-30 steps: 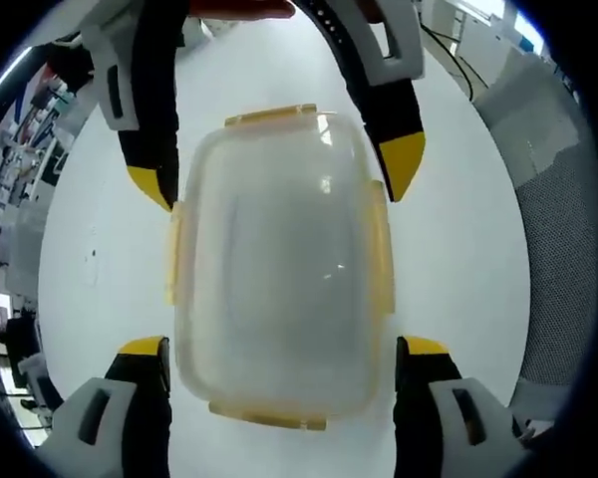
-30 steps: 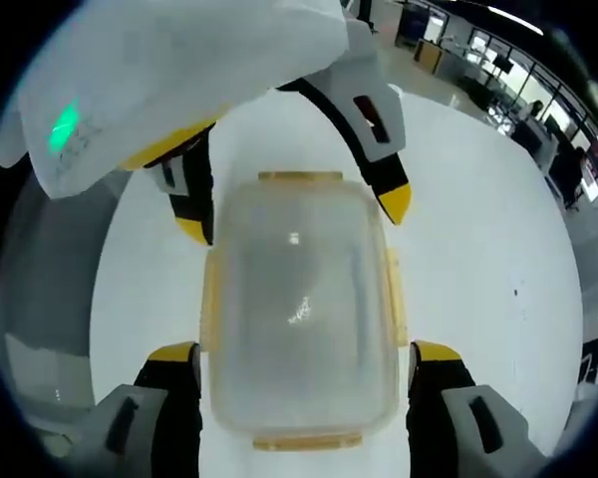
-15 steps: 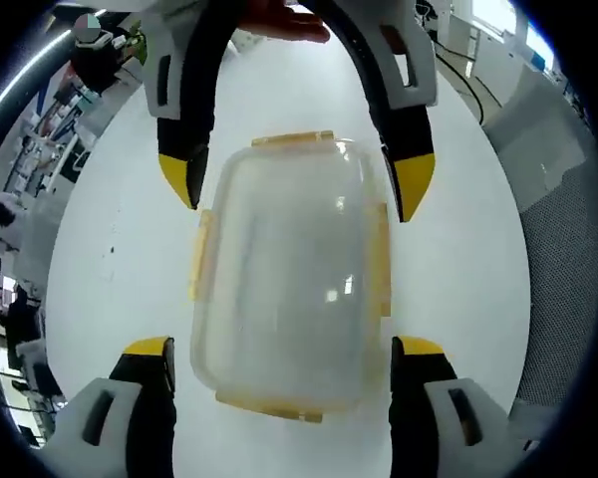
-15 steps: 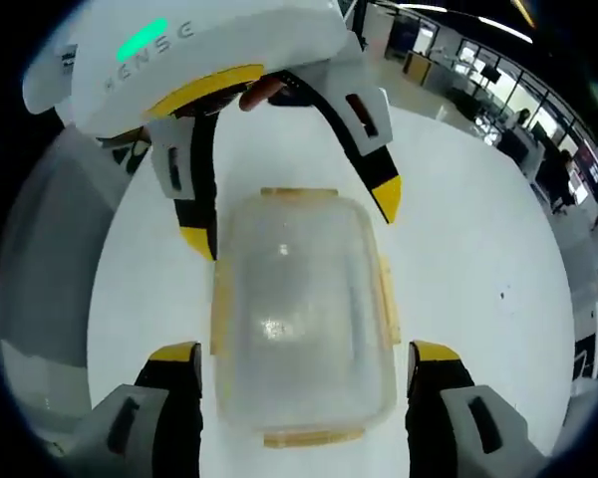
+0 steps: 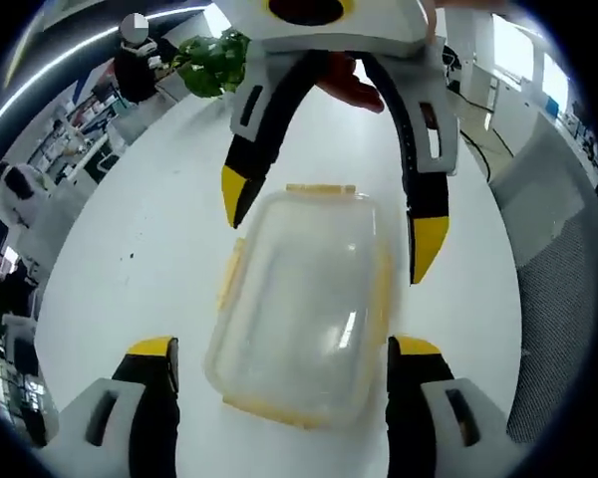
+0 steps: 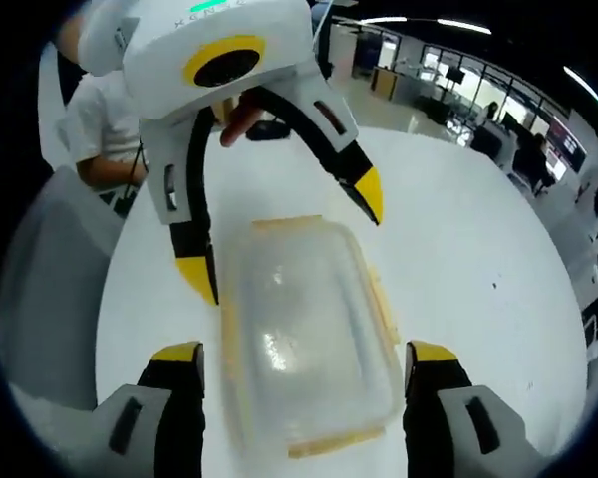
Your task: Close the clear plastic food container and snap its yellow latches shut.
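One clear plastic food container (image 5: 304, 304) lies lid-down-closed on a round white table (image 5: 140, 269), and two grippers face each other over it, one from each end.

In the left gripper view, the left gripper (image 5: 279, 354) stands released: its two yellow-tipped jaws rise wide apart at the bottom, one on each side of the container's near end, with neither clearly touching it. Four yellow latches (image 5: 322, 188) can be counted on the container, one per side; whether each is snapped down I cannot tell. Past the far end, the right gripper (image 5: 329, 219) comes in from the top, its two jaws also spread wide, flanking the far corners. A green plant (image 5: 211, 60) sits at the table's far edge, and a grey mesh chair (image 5: 563, 299) stands off the right rim.

In the right gripper view, the right gripper (image 6: 297, 358) is likewise unclenched, jaws apart on either side of the container (image 6: 304, 334), which sits near the table's (image 6: 478, 269) middle. The left gripper (image 6: 284, 234) hangs above its far end, jaws splayed. Bare tabletop lies open to the right of the container; a seated person (image 6: 105, 139) is beyond the left edge
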`<state>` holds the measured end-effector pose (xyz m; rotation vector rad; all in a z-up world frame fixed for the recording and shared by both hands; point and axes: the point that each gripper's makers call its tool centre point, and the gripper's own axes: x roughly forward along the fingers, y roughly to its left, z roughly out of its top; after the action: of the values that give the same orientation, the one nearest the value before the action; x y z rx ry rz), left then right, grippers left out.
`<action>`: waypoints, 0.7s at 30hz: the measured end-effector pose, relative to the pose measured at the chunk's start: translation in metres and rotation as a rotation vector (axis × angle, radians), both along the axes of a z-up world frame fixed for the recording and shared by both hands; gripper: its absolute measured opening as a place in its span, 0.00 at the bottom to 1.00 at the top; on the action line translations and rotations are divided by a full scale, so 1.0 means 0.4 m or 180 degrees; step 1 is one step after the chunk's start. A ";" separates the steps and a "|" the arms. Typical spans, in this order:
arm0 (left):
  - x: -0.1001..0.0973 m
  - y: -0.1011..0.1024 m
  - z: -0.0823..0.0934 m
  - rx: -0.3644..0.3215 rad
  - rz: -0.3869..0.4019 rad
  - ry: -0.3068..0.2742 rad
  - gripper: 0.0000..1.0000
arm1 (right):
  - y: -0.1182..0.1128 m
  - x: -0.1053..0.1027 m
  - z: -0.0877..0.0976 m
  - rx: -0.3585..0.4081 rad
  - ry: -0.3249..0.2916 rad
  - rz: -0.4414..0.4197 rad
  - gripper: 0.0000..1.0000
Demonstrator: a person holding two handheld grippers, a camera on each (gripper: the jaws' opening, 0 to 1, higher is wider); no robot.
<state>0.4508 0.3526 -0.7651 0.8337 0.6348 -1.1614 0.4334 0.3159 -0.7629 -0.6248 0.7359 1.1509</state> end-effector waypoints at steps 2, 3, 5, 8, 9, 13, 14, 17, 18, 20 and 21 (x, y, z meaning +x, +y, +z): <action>0.009 -0.006 0.014 -0.0159 0.0052 -0.0076 0.90 | 0.000 0.004 0.008 0.0082 -0.0064 -0.0082 0.82; 0.009 -0.006 0.021 -0.0232 0.0084 -0.0083 0.91 | 0.000 0.007 0.013 0.0127 -0.0094 -0.0124 0.82; 0.010 -0.002 0.026 -0.0302 0.0139 -0.0074 0.90 | 0.001 0.013 0.021 0.0259 -0.0110 -0.0255 0.82; 0.009 0.004 0.031 -0.0403 0.0214 -0.0049 0.89 | 0.001 0.023 0.038 0.0466 -0.0185 -0.0462 0.82; 0.006 0.003 0.033 -0.0458 0.0237 -0.0023 0.89 | -0.001 0.025 0.043 0.0510 -0.0239 -0.0498 0.82; 0.002 0.009 0.035 -0.0578 0.0349 0.0012 0.88 | -0.001 0.020 0.052 0.0641 -0.0264 -0.0650 0.83; 0.001 0.008 0.038 -0.0622 0.0366 0.0010 0.88 | -0.002 0.021 0.054 0.0666 -0.0278 -0.0681 0.83; 0.001 0.011 0.041 -0.0764 0.0510 0.0035 0.88 | -0.004 0.027 0.064 0.0828 -0.0304 -0.0868 0.83; -0.003 0.012 0.040 -0.0825 0.0560 0.0070 0.88 | -0.006 0.029 0.066 0.0869 -0.0315 -0.0912 0.83; 0.000 0.023 0.037 -0.0869 0.0649 0.0028 0.88 | -0.008 0.030 0.068 0.0943 -0.0304 -0.1005 0.83; 0.002 0.025 0.037 -0.0885 0.0671 0.0016 0.88 | -0.010 0.028 0.068 0.0966 -0.0310 -0.1032 0.84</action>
<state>0.4515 0.3625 -0.7502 0.5151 0.5364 -1.0308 0.4447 0.3118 -0.7357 -0.2904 0.5411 0.9010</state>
